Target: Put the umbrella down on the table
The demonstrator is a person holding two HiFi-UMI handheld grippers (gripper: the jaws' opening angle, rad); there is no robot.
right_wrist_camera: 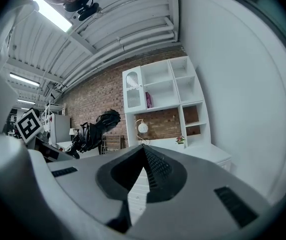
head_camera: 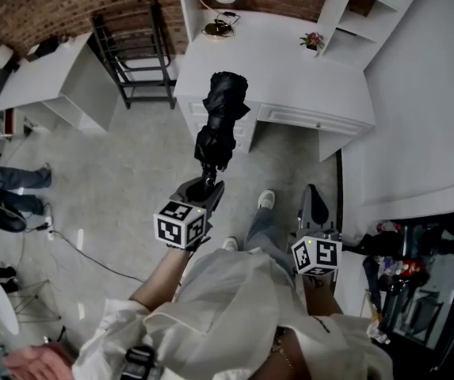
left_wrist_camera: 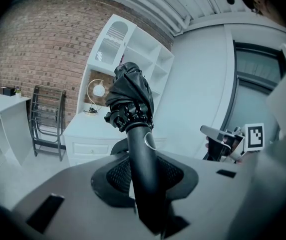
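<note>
A black folded umbrella [head_camera: 221, 117] stands up in the air over the floor in front of the white table [head_camera: 290, 77]. My left gripper [head_camera: 206, 188] is shut on its handle. In the left gripper view the smooth black handle [left_wrist_camera: 143, 166] runs up between the jaws to the bunched canopy [left_wrist_camera: 130, 101], with the table [left_wrist_camera: 88, 130] behind it. My right gripper [head_camera: 314, 203] hangs lower right, shut and holding nothing. The right gripper view shows the pads meeting at the tip of my right gripper [right_wrist_camera: 143, 150], with the umbrella [right_wrist_camera: 95, 128] far to the left.
On the table stand a round lamp [head_camera: 223, 2] and a small potted plant [head_camera: 312, 40], beside a white shelf unit [head_camera: 357, 10]. A black metal rack [head_camera: 135, 54] and a white cabinet [head_camera: 48, 81] stand to the left. A person's legs [head_camera: 9, 188] and a floor cable [head_camera: 84, 248] are at left.
</note>
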